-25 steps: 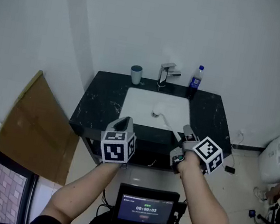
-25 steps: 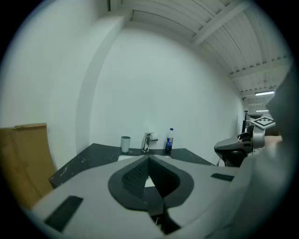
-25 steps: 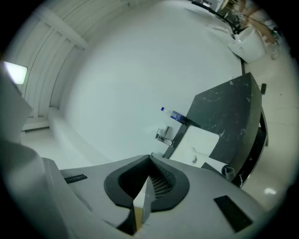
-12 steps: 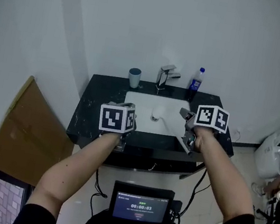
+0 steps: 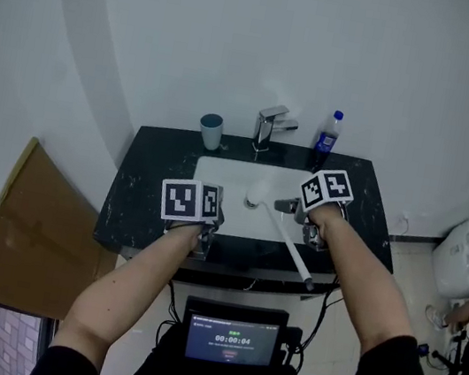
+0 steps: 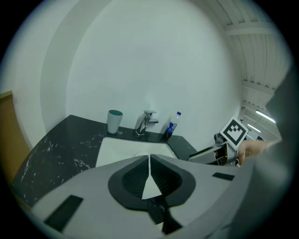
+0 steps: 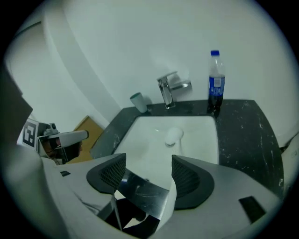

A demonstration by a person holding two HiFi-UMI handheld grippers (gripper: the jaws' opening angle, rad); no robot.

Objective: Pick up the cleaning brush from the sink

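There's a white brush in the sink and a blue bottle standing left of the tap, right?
Not quite. The blue bottle stands to the right of the tap, not to the left. The head view shows this. The white brush does lie in the sink.
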